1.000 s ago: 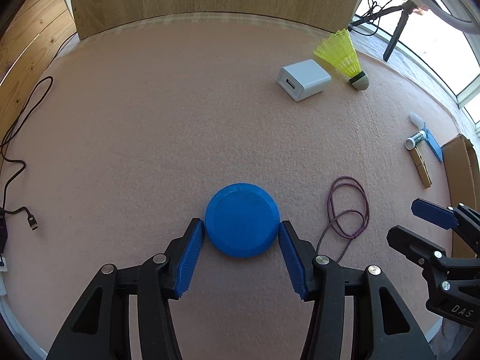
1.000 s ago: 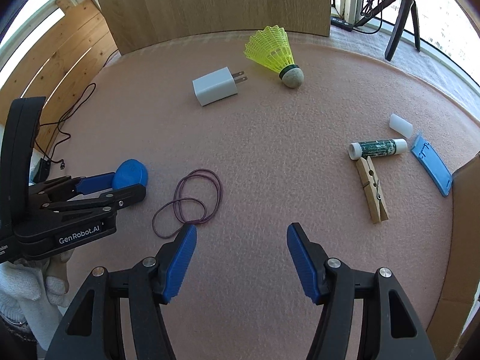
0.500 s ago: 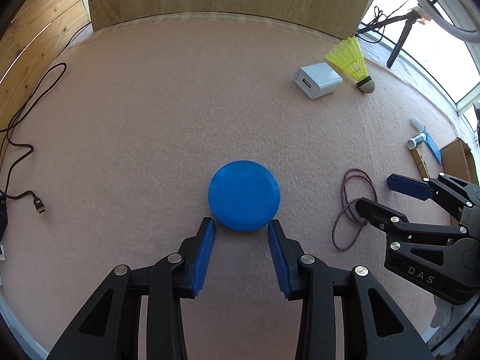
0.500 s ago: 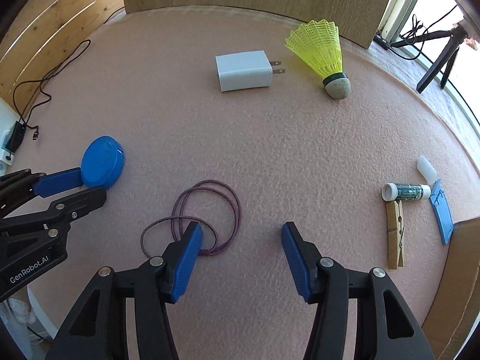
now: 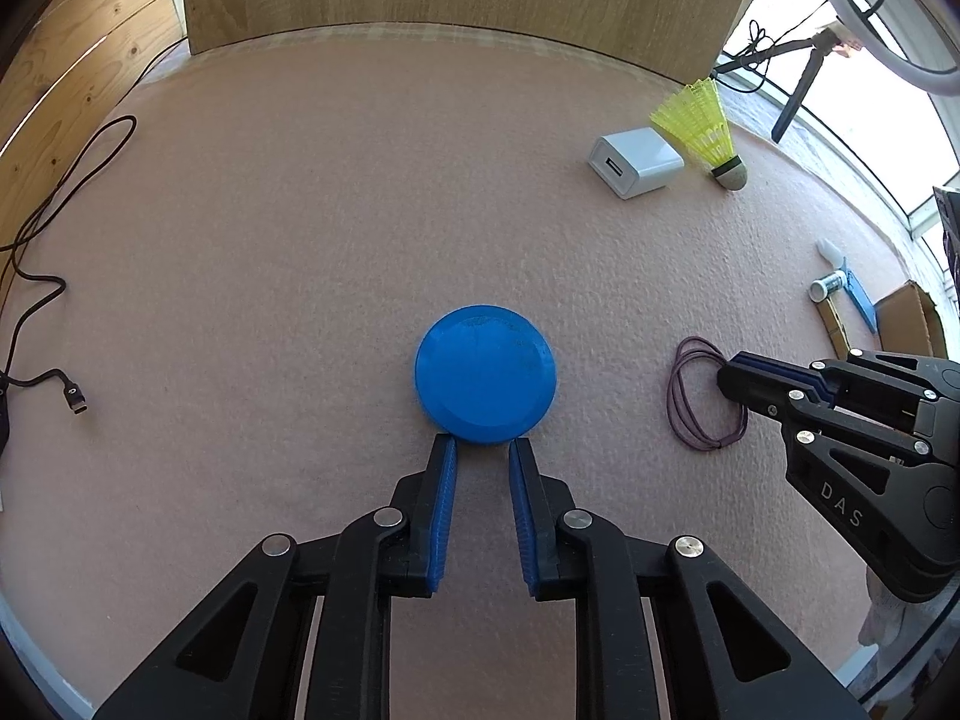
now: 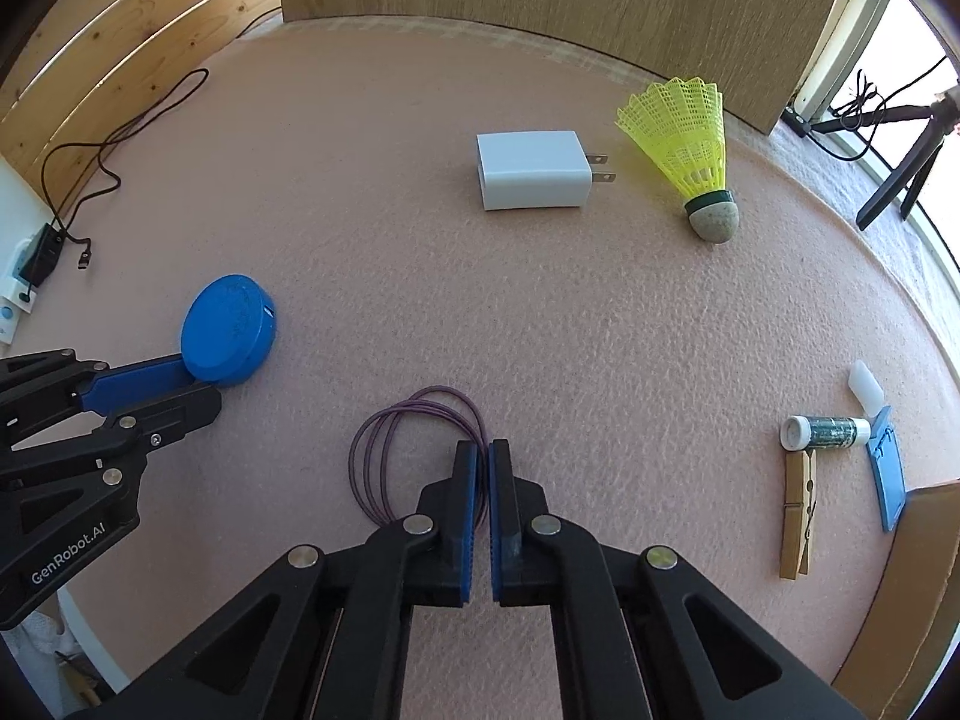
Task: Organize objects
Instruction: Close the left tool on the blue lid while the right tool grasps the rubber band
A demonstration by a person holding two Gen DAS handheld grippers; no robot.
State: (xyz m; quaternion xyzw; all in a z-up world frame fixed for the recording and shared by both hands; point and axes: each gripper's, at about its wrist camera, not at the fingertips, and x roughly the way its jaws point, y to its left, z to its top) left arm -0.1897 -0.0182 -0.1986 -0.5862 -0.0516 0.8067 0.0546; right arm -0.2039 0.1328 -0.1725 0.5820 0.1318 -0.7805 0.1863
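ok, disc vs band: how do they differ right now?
Disc is a solid blue round; band is a thin purple coiled loop. Band has a strand pinched in the shut right gripper; disc lies just past the left gripper tips. Both are on the pink mat.

Both grippers have narrowed from wide open: the left gripper has drawn back, its fingers now at the near rim of the blue disc; the right gripper has pinched onto the purple cord loop
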